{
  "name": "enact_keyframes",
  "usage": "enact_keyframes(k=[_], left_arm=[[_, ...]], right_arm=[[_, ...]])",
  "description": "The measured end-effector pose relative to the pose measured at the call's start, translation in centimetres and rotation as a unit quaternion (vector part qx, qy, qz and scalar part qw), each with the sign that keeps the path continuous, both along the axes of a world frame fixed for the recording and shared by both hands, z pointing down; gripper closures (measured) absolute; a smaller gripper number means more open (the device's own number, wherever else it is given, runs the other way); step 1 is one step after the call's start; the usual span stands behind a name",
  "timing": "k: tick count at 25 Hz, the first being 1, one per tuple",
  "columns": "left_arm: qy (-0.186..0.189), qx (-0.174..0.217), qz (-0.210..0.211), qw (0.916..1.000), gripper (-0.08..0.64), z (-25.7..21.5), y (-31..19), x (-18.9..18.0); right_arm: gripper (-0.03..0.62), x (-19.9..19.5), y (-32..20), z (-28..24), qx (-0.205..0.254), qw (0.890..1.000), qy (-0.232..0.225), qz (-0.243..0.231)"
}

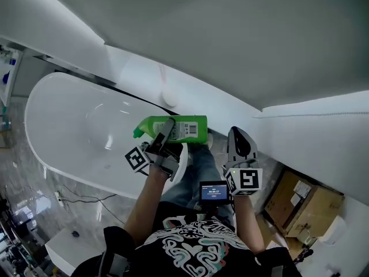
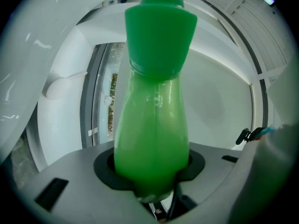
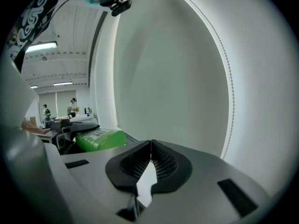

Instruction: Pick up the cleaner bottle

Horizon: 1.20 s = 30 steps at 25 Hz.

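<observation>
Over the bathtub (image 1: 69, 126): left gripper (image 1: 164, 134) squeezes cleaner bottle (image 1: 187, 128).
Bottle: likely slippery, bendy; hold its middle.
Right gripper (image 1: 238, 137): closed, empty.

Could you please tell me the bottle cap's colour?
The plastic cleaner bottle's cap is green; left gripper view.
</observation>
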<state>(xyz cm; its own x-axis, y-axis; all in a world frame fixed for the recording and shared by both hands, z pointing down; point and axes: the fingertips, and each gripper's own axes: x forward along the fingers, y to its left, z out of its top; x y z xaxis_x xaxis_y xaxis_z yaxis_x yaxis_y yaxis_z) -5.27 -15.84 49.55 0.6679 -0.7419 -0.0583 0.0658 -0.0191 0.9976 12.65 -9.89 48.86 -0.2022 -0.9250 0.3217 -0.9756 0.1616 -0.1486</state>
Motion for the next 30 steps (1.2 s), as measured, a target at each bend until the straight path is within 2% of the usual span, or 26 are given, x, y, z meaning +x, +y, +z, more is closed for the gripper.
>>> enact_keyframes(k=[3, 9, 15, 22, 30], left_arm=[[0.005, -0.012, 0.003, 0.9999, 0.368, 0.5, 0.0, 0.0], [0.023, -0.018, 0.001, 0.9996, 0.368, -1.4, 0.3, 0.3], [0.013, 0.002, 0.02, 0.9997, 0.368, -5.0, 0.3, 1.0], [0.022, 0.014, 0.019, 0.9995, 0.368, -7.7, 0.8, 1.2], [0.005, 0.025, 0.034, 0.9991, 0.368, -10.0, 1.8, 1.5]], right_arm=[[0.566, 0.4, -0.3, 0.4, 0.0, 1.0, 0.003, 0.004], [0.566, 1.6, -0.7, -0.9, 0.015, 1.0, 0.007, 0.016], [0.566, 1.7, -0.3, -3.3, 0.036, 0.999, 0.009, 0.021], [0.566, 1.2, 0.7, -5.3, 0.054, 0.998, 0.009, 0.019], [0.566, 0.8, 1.2, -6.9, 0.068, 0.997, 0.011, 0.019]])
